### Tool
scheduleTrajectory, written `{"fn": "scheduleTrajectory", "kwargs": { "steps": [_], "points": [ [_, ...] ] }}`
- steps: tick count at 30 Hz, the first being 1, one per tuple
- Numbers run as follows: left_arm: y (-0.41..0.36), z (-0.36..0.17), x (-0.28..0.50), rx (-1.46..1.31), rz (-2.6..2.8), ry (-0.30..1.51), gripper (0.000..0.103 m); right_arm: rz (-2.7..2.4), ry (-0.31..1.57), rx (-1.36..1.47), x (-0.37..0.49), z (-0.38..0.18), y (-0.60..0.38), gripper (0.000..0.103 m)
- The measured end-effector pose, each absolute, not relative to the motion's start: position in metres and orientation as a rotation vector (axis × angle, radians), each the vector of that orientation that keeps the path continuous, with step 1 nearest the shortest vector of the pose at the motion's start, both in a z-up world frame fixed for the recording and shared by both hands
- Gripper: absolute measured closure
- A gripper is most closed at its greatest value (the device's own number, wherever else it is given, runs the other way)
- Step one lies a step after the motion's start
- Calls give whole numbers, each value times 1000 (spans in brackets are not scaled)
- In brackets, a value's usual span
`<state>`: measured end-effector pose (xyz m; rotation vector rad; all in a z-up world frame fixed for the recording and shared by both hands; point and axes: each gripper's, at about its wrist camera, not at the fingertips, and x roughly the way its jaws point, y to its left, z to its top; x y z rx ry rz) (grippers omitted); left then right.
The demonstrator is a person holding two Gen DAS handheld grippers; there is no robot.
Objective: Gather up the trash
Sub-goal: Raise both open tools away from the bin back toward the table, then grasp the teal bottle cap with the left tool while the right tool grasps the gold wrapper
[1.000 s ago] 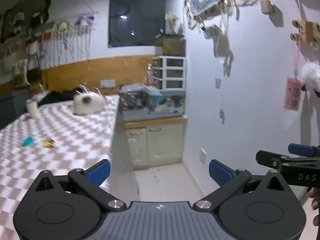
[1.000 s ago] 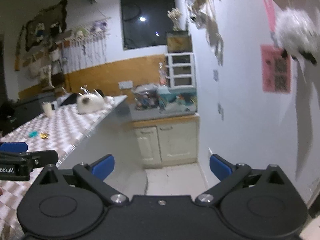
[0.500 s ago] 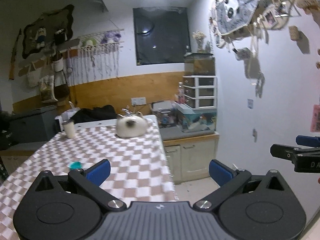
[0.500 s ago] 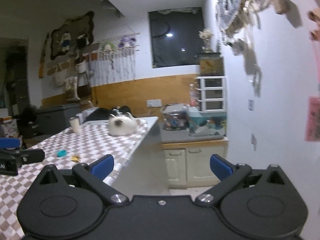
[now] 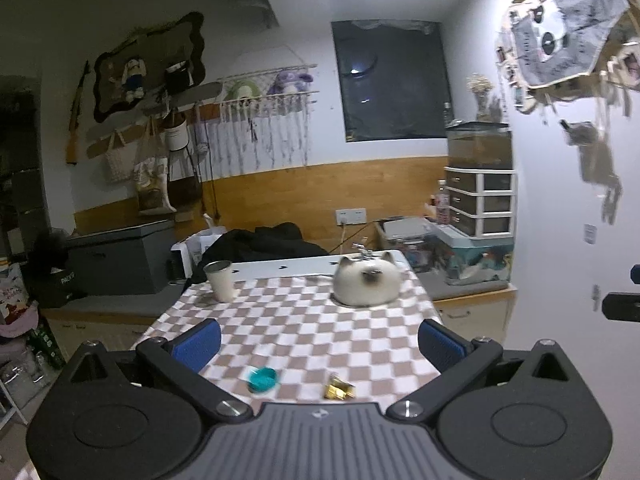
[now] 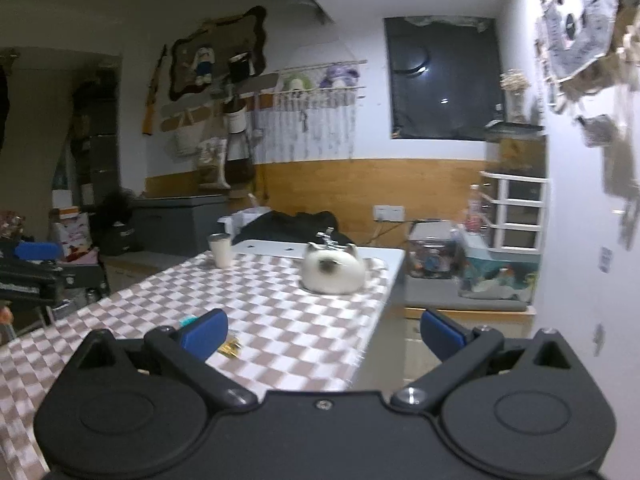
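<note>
Grippers hovering: left gripper (image 5: 318, 340) and right gripper (image 6: 324, 330) both spread wide, nothing between fingers. Lying just ahead on checkered table (image 5: 320, 320): one gold wrapper (image 5: 339, 390), one teal cap (image 5: 262, 378), side by side. Wrapper looking light, crinkly — pinching raised fold likely best. Cap looking stiff, slick — gripping across rim. Sitting farther back: one cup (image 5: 219, 280), one cat-shaped holder (image 5: 366, 284).

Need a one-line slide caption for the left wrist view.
Open left gripper faces a checkered tablecloth holding a small teal cap, a crumpled gold foil wrapper, and a cat-shaped white ornament.
</note>
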<state>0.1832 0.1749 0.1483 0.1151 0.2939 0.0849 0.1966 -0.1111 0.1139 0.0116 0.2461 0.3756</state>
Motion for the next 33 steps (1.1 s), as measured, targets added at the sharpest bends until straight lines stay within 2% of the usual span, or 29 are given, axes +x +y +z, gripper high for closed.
{"fn": "scheduleTrajectory", "kwargs": {
  "steps": [6, 12, 14, 20, 23, 29, 33],
  "points": [
    [222, 150, 245, 86, 95, 311, 0, 435, 282, 14, 250, 143, -64, 0],
    [257, 112, 314, 35, 55, 407, 1, 442, 325, 39, 317, 150, -28, 0],
    [264, 94, 336, 28, 46, 440, 3, 443, 355, 43, 341, 141, -15, 0],
    [284, 40, 385, 4, 47, 521, 16, 468, 399, 2, 393, 98, 26, 1],
    [296, 17, 404, -6, 81, 556, 20, 495, 440, 1, 415, 74, 44, 7],
    [309, -19, 428, -30, 70, 615, 22, 534, 499, 1, 445, 22, 76, 7],
    [316, -33, 437, -40, 81, 649, 25, 550, 536, -17, 458, -7, 96, 12]
  ]
}}
